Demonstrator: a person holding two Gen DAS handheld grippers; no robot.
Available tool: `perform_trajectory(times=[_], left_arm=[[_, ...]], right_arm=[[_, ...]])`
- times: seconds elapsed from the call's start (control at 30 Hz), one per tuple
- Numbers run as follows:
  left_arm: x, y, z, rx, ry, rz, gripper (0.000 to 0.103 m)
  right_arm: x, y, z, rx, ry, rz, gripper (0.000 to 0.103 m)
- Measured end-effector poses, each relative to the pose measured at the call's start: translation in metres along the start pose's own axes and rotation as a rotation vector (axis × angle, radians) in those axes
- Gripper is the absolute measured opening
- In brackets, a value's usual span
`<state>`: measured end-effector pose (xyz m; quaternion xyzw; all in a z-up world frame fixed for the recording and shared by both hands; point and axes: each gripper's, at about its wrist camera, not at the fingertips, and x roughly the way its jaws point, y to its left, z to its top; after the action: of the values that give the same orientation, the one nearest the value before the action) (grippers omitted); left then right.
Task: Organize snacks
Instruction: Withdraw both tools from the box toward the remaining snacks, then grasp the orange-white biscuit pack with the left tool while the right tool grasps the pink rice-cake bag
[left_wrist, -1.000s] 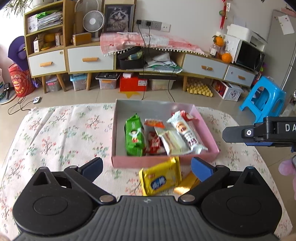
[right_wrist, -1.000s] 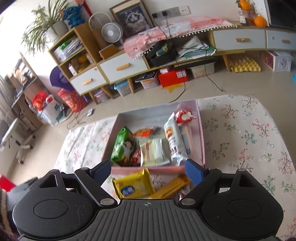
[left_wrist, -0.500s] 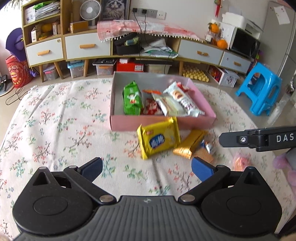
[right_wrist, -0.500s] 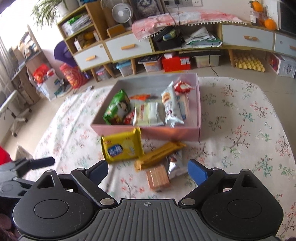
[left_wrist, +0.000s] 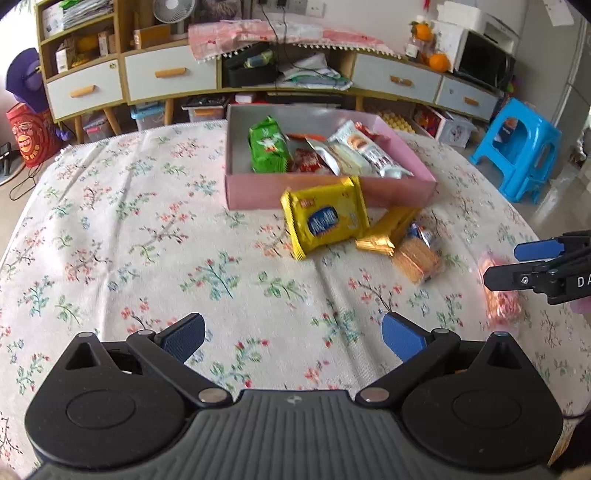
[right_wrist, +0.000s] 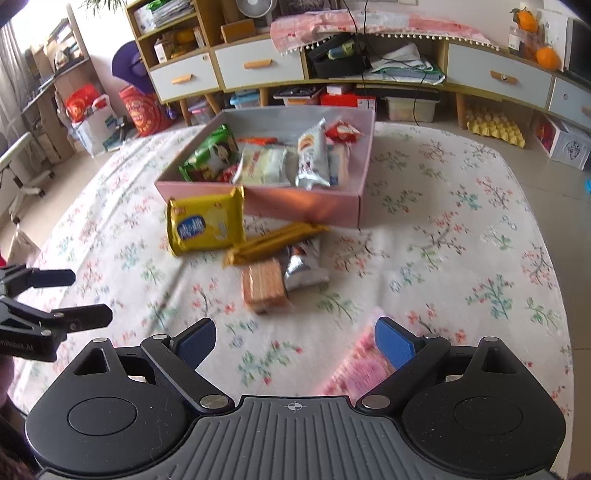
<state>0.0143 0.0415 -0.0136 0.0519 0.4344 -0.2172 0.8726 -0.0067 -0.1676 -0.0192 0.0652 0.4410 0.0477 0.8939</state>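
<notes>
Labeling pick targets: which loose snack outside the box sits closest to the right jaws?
The pink packet, blurred, right by the right gripper. The yellow pack, gold bar and clear-wrapped crackers lie farther, nearer the pink box.

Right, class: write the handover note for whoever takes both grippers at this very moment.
Left gripper: open, empty, over bare cloth.
Right gripper: open, over the blurred pink packet.
Pink box: holds several snacks, including the green pack.
Left on the cloth: yellow pack leaning on the box front, gold bar, silver pouch, wafer pack, pink packet.
</notes>
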Motion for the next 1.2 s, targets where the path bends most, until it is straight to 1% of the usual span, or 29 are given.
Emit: perform_trajectory(times=[0.07,0.13,0.17,0.23,0.27,0.33,0.43,0.5,0.57,0.67,0.77,0.87,0.97,1.03,1.1,1.2], left_arm=[[0.004,-0.007,-0.003,0.015,0.022,-0.020,0.102],[0.008,-0.015,-0.007,0.038,0.046,-0.047,0.102],[0.009,-0.020,-0.008,0.056,0.057,-0.055,0.102],[0.011,-0.028,-0.011,0.100,0.063,-0.055,0.102],[0.010,-0.031,-0.011,0.120,0.058,-0.046,0.102],[0.009,-0.035,-0.011,0.147,0.048,-0.030,0.102],[0.004,-0.032,-0.009,0.148,0.037,-0.025,0.102],[0.003,-0.030,-0.010,0.144,0.048,-0.053,0.102],[0.005,-0.034,-0.012,0.159,0.071,-0.102,0.102],[0.011,-0.050,-0.020,0.231,0.102,-0.173,0.101],[0.015,-0.067,-0.029,0.325,0.111,-0.194,0.099],[0.022,-0.077,-0.033,0.392,0.110,-0.182,0.095],[0.031,-0.079,-0.035,0.405,0.133,-0.157,0.091],[0.035,-0.078,-0.035,0.412,0.118,-0.125,0.095],[0.036,-0.075,-0.033,0.386,0.106,-0.090,0.092],[0.038,-0.062,-0.024,0.309,0.097,-0.031,0.089]], right_arm=[[0.000,-0.003,-0.005,-0.009,0.020,-0.011,0.095],[0.001,-0.005,-0.010,-0.008,0.060,-0.028,0.095],[0.000,-0.006,-0.012,-0.007,0.086,-0.023,0.095],[-0.004,-0.006,-0.015,-0.035,0.139,0.031,0.095],[-0.009,-0.006,-0.016,-0.057,0.147,0.056,0.095],[-0.022,-0.007,-0.019,-0.090,0.132,0.084,0.095],[-0.042,-0.019,-0.021,-0.089,0.097,0.089,0.095],[-0.047,-0.031,-0.023,-0.067,0.093,0.079,0.097],[-0.044,-0.037,-0.024,-0.043,0.108,0.058,0.097],[-0.034,-0.039,-0.030,-0.041,0.137,0.042,0.097],[-0.025,-0.037,-0.036,-0.051,0.157,0.021,0.097],[-0.016,-0.037,-0.039,-0.039,0.182,0.021,0.097],[-0.009,-0.037,-0.041,-0.026,0.196,0.006,0.097],[-0.003,-0.037,-0.043,-0.020,0.190,-0.023,0.097],[0.002,-0.036,-0.043,-0.029,0.175,-0.058,0.097],[0.010,-0.038,-0.045,-0.003,0.153,-0.074,0.097]])
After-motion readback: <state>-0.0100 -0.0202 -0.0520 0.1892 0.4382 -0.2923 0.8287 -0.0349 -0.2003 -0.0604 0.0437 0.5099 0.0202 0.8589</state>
